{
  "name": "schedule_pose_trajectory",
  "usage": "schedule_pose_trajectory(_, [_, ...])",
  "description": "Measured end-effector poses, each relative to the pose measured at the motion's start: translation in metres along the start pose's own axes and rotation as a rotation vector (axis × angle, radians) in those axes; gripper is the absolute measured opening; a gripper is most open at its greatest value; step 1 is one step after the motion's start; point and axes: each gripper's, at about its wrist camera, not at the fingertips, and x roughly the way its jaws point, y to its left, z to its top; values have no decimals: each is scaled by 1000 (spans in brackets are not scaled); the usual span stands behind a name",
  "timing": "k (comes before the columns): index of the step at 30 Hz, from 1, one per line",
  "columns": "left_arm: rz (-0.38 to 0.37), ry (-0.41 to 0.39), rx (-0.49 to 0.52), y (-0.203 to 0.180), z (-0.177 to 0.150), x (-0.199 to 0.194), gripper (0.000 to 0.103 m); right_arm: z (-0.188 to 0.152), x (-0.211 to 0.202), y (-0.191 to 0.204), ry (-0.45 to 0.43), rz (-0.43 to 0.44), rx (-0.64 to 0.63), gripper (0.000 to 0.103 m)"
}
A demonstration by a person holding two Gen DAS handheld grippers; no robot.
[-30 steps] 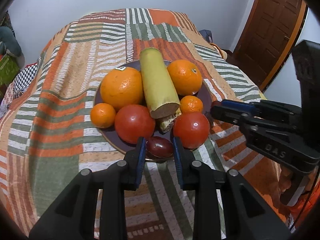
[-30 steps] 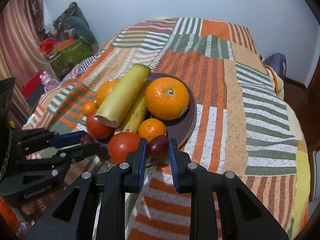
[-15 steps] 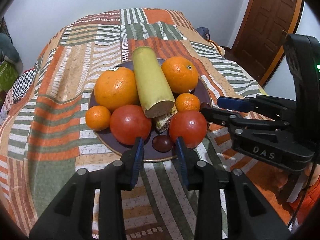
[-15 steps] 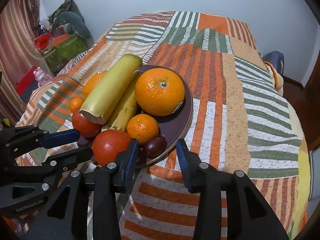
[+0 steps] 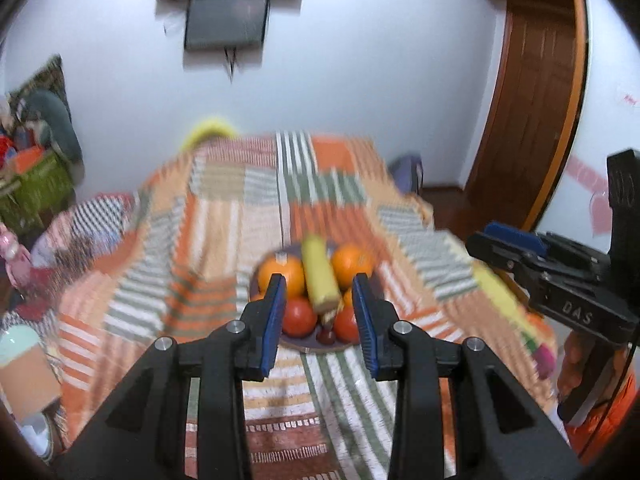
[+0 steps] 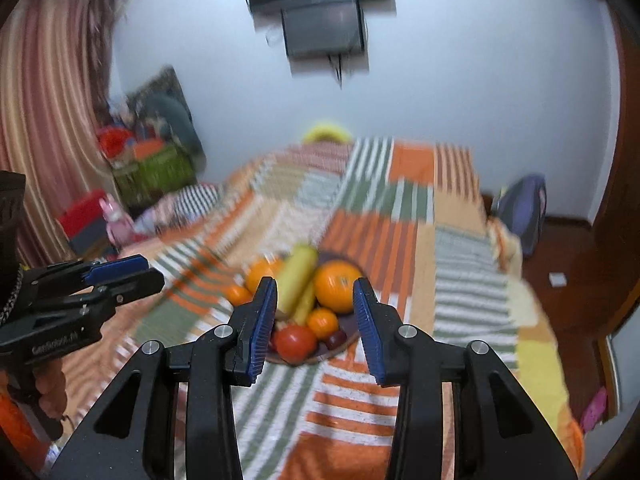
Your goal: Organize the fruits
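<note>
A dark plate [image 5: 304, 346] [image 6: 349, 323] on the striped cover holds two big oranges [image 5: 353, 264] [image 6: 338, 286], a long yellow-green fruit [image 5: 318, 280] [image 6: 295, 276], red tomatoes [image 5: 298, 318] [image 6: 296, 340], small mandarins [image 6: 322, 322] and dark red plums [image 5: 326, 336] [image 6: 336, 338]. My left gripper [image 5: 319, 282] [image 6: 140, 270] hangs open well back from the plate and above it, with nothing between its blue pads. My right gripper [image 6: 314, 286] [image 5: 486, 242] is open too, equally far back, to the right of the left one.
The striped patchwork cover [image 5: 224, 240] drapes over every edge. A wall screen [image 6: 320, 4] hangs at the back, a wooden door [image 5: 536, 120] stands right. Baskets and toys [image 6: 152, 168] crowd the left, a backpack [image 6: 520, 208] sits right. A cup [image 5: 20, 364] stands near left.
Both grippers opened and let go of the dark plums, which now lie on the plate's near rim. Both then rose and pulled back, so the plate looks small and far.
</note>
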Motion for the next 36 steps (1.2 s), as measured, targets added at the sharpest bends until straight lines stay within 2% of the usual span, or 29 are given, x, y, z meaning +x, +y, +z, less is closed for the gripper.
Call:
schedule_pose_trajectory(5, [7,-153,24,-19,17,-71,34,16,-67,23,-157,14,-16,36])
schedule_pose_trajectory(9, [22,-235,41,-30,20,-112,35,20,-111,44,-258,18,-35,37])
schedule_pose_trajectory(12, [28,-283,48,-36,18,-137,47,17,-133,55,-310,13,-38,48])
schedule_pose_trajectory(13, [37,-303,49,-37,16,-146,53,15,-138,57,-325,8,-34,56])
schedule_pose_trajectory(17, [38,-324,45,-39,11,-161,72,10,-145,63,-363,-27,-36,76])
schedule_pose_trajectory(18, [37,-324,40,-39,9,-164,74,9,-146,65,-370,-37,-40,78])
schedule_pose_trajectory(22, [78,-344,35,-40,3,-172,94,6,-153,69,-391,-76,-49,92])
schedule_pose_trajectory(23, [85,-348,36,-40,2,-172,96,6,-154,69,-397,-83,-48,98])
schedule_pose_trajectory(25, [88,-351,44,-42,-1,-175,96,3,-160,70,-409,-93,-42,103])
schedule_pose_trajectory(36, [89,-355,44,-44,-8,-183,98,-5,-165,77,-400,-112,-46,103])
